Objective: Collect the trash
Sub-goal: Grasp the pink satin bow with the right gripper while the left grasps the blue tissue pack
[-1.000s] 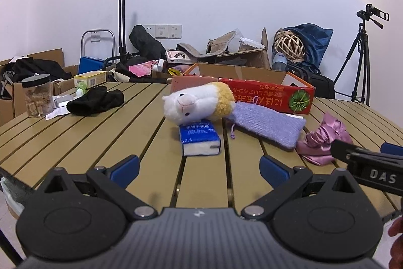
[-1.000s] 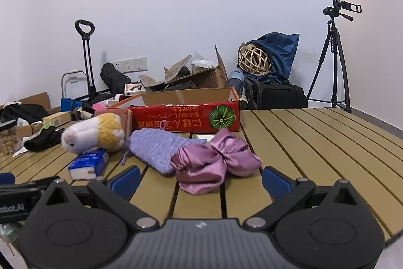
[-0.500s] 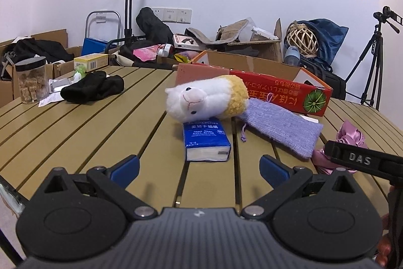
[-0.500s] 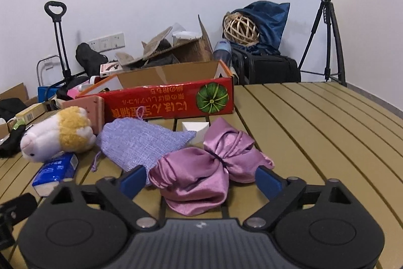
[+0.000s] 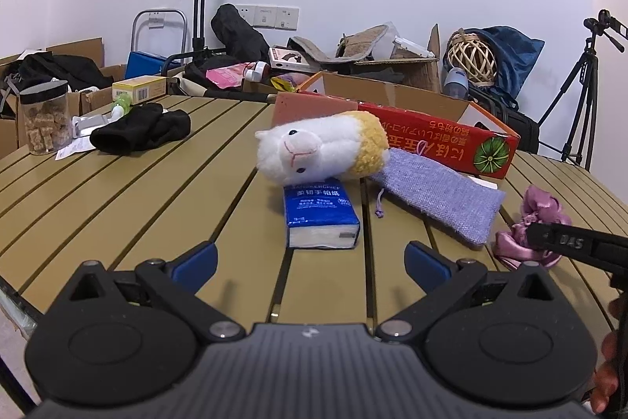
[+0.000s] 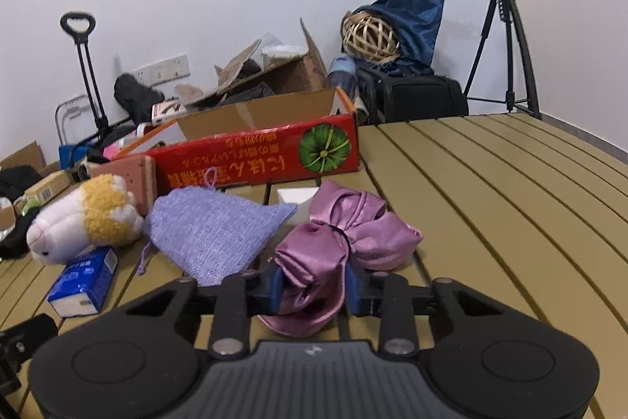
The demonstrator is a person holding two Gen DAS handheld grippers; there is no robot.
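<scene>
Right gripper (image 6: 313, 287) jaws are closing, with the near lobe of the pink satin pouch (image 6: 345, 242) pinched between them. The pouch's long axis runs forward-right from the tool. Left gripper (image 5: 310, 260) is held open and empty; tissue pack (image 5: 320, 213) lies dead ahead.

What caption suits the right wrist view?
Right gripper closing on the pink satin pouch beside a purple bag.

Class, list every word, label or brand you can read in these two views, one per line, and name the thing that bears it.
"DAS": white letters on the right gripper, seen from the left wrist view.
"HANDKERCHIEF": partly hidden top line on the blue tissue pack; its other characters are too small to read.
Red box: yellow characters, upside down, not readable.
Yellow carton: barcode only, print too small.
</scene>
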